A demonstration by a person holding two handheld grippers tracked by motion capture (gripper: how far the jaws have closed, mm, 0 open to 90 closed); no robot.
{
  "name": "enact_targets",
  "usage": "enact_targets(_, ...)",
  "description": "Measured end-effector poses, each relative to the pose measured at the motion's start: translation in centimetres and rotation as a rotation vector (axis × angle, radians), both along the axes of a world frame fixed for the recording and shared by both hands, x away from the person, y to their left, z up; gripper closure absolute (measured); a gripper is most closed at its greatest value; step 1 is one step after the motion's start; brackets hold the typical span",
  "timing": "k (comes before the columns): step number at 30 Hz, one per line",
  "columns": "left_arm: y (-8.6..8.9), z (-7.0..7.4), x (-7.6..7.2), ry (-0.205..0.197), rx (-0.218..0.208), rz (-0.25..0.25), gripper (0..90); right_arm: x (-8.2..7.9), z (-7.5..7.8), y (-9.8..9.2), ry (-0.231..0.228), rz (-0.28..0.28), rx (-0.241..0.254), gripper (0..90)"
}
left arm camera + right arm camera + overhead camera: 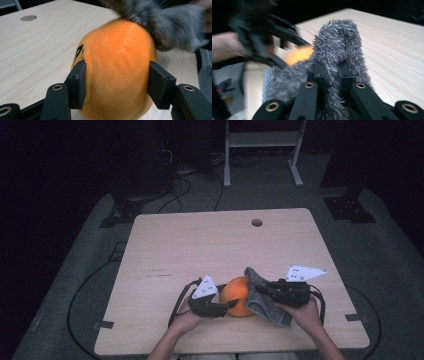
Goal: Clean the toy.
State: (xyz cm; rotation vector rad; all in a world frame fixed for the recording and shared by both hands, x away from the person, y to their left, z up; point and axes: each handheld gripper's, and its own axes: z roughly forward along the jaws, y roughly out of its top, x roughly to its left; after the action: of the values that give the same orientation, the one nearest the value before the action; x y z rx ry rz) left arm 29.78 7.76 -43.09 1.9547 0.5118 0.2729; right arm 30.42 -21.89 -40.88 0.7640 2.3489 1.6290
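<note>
My left gripper (117,85) clamps an orange plush toy (117,67) between its two pads; the toy rests on the wooden table (200,245) near its front edge. My right gripper (332,75) is closed tight on a grey fluffy cloth (337,42), which lies against the toy's top.

no readable text, label, brand or number is showing on any surface in these views; the grey three-cornered plates (306,272) on the grippers are carrying only small dark dots, not letters or figures.
</note>
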Motion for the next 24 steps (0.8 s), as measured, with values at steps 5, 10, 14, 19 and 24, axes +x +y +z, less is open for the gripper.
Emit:
enact_targets(5, 0.1, 0.5, 0.0, -0.006, 0.014, 0.016, 40.1, 0.2, -0.1, -1.1, 0.018, -0.054, 0.009, 80.8)
enact_targets(10, -0.1, 0.8, -0.2, -0.003, 0.017, 0.02, 40.1, -0.9, 1.1, 1.2, -0.031, 0.043, 0.019, 80.8)
enact_targets(14, -0.1, 1.2, -0.4, 0.006, 0.013, -0.013, 39.3, -0.2, -0.2, 1.1, 0.009, 0.035, 0.024, 80.8)
enact_targets(19, 0.3, 0.8, 0.1, 0.004, -0.013, -0.032, 23.3, 0.0, -0.8, 0.6, 0.021, 0.019, 0.006, 80.8)
enact_targets(24, 0.2, -0.5, 1.0, 0.06, -0.001, -0.044, 9.7, 0.0, -0.8, 0.5, 0.026, 0.029, 0.007, 80.8)
